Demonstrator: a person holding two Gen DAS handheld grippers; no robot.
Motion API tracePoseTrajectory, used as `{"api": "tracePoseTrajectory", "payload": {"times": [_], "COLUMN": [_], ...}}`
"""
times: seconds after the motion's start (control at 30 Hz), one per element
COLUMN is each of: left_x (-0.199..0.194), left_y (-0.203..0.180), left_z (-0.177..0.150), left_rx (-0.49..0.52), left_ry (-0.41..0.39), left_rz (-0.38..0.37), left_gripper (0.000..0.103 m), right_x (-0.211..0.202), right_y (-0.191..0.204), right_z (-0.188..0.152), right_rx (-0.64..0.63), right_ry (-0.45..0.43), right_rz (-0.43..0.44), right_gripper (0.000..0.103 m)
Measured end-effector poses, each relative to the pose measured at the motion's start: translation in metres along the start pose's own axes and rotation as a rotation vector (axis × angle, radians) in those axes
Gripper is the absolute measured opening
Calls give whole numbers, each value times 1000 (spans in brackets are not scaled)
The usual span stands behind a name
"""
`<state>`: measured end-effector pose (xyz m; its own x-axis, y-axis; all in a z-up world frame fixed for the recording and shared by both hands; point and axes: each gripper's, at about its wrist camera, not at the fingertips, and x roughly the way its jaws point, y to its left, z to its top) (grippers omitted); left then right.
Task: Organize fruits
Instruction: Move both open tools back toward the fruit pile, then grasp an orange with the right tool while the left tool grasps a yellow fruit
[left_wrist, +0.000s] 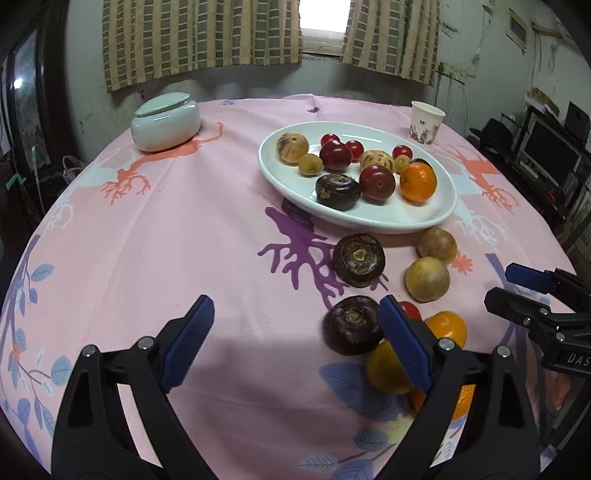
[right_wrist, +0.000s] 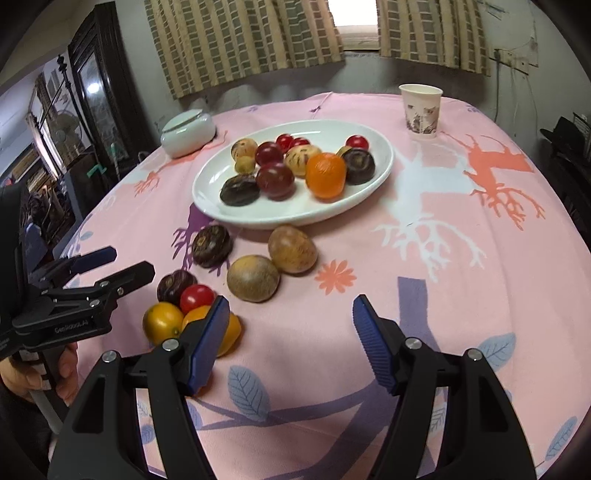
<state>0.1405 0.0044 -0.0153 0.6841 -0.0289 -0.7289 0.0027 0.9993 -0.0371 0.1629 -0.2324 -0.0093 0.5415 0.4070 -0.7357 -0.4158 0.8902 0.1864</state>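
Note:
A white oval plate (left_wrist: 421, 218) (right_wrist: 210, 181) holds several fruits: an orange (left_wrist: 418, 182) (right_wrist: 326, 176), red plums, dark purple fruits, tan ones and small red tomatoes. On the pink cloth in front of it lie two dark purple fruits (left_wrist: 359, 259) (left_wrist: 351, 325), two tan round fruits (left_wrist: 427, 278) (right_wrist: 253, 283), a small red tomato (right_wrist: 197, 297) and yellow-orange fruits (right_wrist: 162, 322). My left gripper (left_wrist: 297, 332) is open over bare cloth, its right finger just beside the nearer purple fruit. My right gripper (right_wrist: 290, 326) is open with nothing between its fingers, to the right of the yellow-orange fruits.
A pale lidded jar (left_wrist: 165, 123) (right_wrist: 187, 132) stands at the back left of the table. A paper cup (left_wrist: 426, 122) (right_wrist: 421, 110) stands at the back right. Curtains and a window are behind. A hand (right_wrist: 55, 373) holds the left gripper's handle.

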Motion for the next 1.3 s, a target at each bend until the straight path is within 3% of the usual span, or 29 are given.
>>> {"api": "tracePoseTrajectory", "payload": {"times": [0.47,0.97,1.3], "left_x": [2,9,11], "left_y": [5,12,9], "left_z": [-2,-2,-2], "left_rx": [-7,-57,-42], "left_ry": [34,81,92], "left_rz": [-11,-20,-19], "left_gripper": [96,96,96], "right_x": [-4,-5,16], "right_y": [23,78,108], "right_z": [-8,-31,-56], "right_rx": [-103,-292,-402], "right_ry": [46,122,209], "right_rz": [30,192,156], "right_gripper": [70,70,68]}}
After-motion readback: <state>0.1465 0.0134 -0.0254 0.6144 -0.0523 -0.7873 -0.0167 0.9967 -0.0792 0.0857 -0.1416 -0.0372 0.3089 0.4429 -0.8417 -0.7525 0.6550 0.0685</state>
